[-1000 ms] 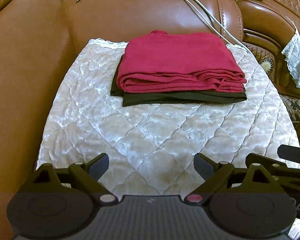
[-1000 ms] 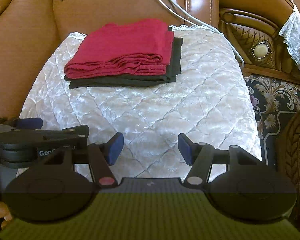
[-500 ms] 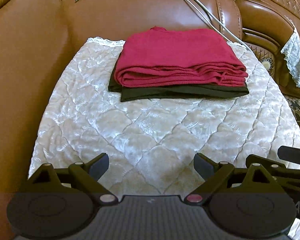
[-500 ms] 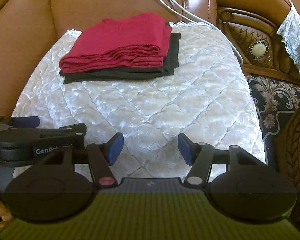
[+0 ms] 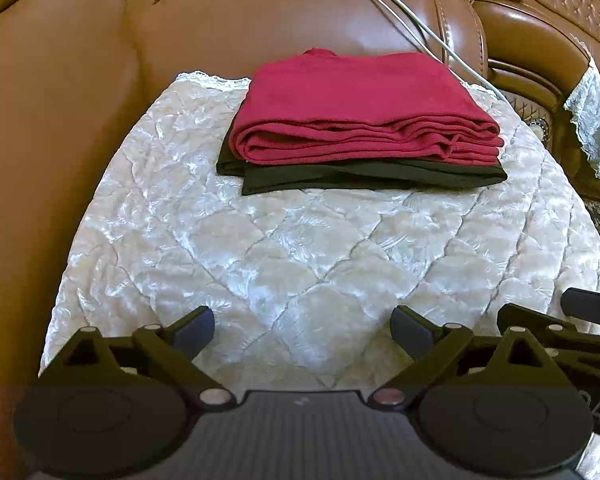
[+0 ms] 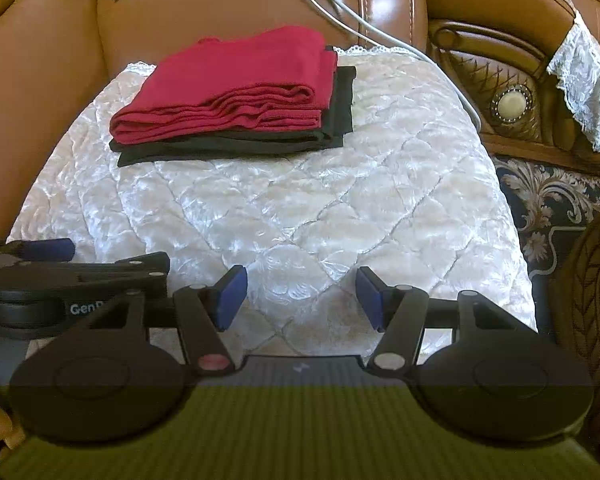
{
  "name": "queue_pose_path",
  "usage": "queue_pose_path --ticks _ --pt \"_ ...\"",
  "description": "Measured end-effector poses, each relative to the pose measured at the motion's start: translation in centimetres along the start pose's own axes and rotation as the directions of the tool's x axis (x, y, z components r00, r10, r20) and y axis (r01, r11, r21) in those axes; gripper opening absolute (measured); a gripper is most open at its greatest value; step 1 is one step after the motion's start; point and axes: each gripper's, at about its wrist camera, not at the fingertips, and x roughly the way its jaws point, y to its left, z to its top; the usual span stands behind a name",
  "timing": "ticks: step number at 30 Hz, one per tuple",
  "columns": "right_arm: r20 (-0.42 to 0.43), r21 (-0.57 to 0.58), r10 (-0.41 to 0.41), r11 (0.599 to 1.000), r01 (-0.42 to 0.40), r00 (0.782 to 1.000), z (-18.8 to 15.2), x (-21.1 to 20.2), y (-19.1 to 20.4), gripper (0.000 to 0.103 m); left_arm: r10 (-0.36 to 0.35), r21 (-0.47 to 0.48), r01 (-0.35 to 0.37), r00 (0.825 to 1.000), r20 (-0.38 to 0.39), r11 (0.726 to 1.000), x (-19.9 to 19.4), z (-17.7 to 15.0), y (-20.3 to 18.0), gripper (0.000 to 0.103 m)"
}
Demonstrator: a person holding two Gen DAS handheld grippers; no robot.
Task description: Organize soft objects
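Observation:
A folded red cloth (image 5: 360,108) (image 6: 236,88) lies on top of a folded black cloth (image 5: 364,174) (image 6: 236,146) at the back of a white quilted seat cover (image 5: 300,256) (image 6: 300,208). My left gripper (image 5: 302,330) hangs open over the cover's front part, well short of the stack, with nothing between its fingers. My right gripper (image 6: 300,294) is open too and empty, beside the left one. The left gripper's body (image 6: 76,280) shows at the lower left of the right wrist view.
The cover lies on a brown leather sofa (image 5: 60,120). White cables (image 5: 400,20) run down the backrest toward the stack's right corner. A carved armrest with a lace cloth (image 6: 580,76) stands to the right, and a patterned floor (image 6: 552,200) shows below it.
In both views the stack has drifted slightly upward and away, so both grippers have pulled back or tilted a little. Their fingers stay open as before.

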Motion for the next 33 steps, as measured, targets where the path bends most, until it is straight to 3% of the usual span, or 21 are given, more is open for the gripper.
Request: queue_pose_path --ticks 33 --pt "0.019 -0.043 0.016 0.999 -0.015 1.0 -0.7 0.3 0.2 0.08 -0.047 0.007 0.047 0.996 0.071 0.999 0.5 -1.3 1.2 0.103"
